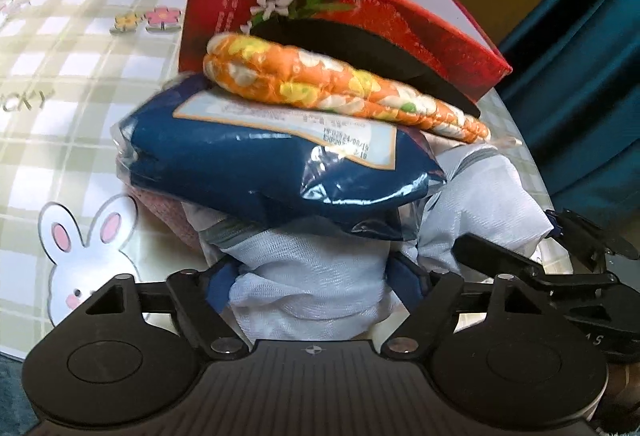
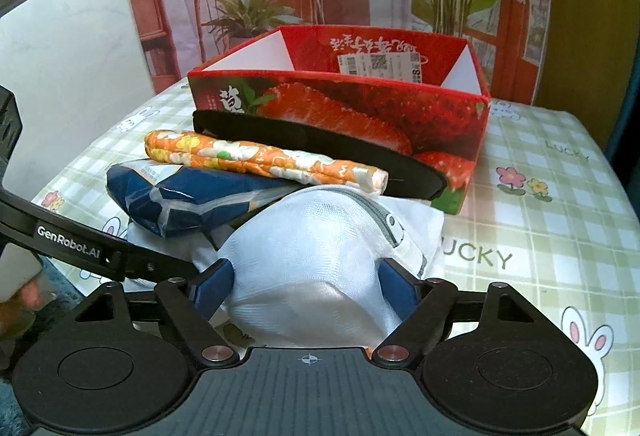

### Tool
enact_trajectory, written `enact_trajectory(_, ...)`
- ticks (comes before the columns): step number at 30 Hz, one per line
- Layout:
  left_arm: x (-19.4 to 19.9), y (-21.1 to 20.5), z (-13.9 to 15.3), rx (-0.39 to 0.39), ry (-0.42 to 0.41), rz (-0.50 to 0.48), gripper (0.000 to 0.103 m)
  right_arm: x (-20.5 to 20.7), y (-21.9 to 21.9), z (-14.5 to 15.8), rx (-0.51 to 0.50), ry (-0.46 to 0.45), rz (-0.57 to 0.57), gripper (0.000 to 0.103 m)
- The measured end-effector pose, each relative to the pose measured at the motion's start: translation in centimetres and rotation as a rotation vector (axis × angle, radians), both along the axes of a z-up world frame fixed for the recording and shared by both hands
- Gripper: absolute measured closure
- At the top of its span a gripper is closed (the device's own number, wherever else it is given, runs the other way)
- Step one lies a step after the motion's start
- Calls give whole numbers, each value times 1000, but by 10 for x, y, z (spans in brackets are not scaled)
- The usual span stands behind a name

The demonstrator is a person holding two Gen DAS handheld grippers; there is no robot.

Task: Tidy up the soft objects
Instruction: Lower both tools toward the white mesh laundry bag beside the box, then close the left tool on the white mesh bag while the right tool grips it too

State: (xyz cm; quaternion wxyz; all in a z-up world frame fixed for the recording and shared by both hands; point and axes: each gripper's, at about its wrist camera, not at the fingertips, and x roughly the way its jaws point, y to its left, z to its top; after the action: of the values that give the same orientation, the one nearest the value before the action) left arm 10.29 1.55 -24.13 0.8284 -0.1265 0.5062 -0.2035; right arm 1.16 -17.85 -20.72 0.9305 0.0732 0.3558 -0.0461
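Right wrist view: white mesh zip bag [image 2: 308, 260] lies nearest on the worktop [image 2: 560, 195], under a blue plastic pack [image 2: 180, 203]. Soft, light and slippery, it bunches between both grippers' [image 2: 306, 286] [image 1: 316, 288] fingers, apparently pinched; grip gathered folds.

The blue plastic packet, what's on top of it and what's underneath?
On the blue plastic packet lies a folded orange floral cloth. Beneath it sit a white mesh bag and a pink cloth at one edge; anything deeper is covered.
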Motion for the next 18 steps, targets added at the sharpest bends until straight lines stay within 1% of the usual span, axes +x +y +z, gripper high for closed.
enact_trajectory(5,0,5,-6,-25,18,12,21,-1,-4,0,35,-10,-4,36)
enact_trajectory(7,-2,7,-4,-21,9,23,29,-2,-4,-1,46,-9,-3,37)
enact_trajectory(8,-4,8,-3,-18,-5,25,31,-2,-5,-2,53,-10,-3,38)
enact_trajectory(10,-7,7,2,-12,-36,22,39,-2,-8,-4,73,-14,-10,38)
enact_trajectory(12,-9,6,7,-9,-62,14,43,-3,-10,-5,88,-18,-19,38)
enact_trajectory(14,-9,6,8,-11,-68,12,43,-3,-10,-4,84,-20,-22,38)
enact_trajectory(18,-5,9,3,-37,-37,10,42,-4,-8,-4,73,-25,-25,38)
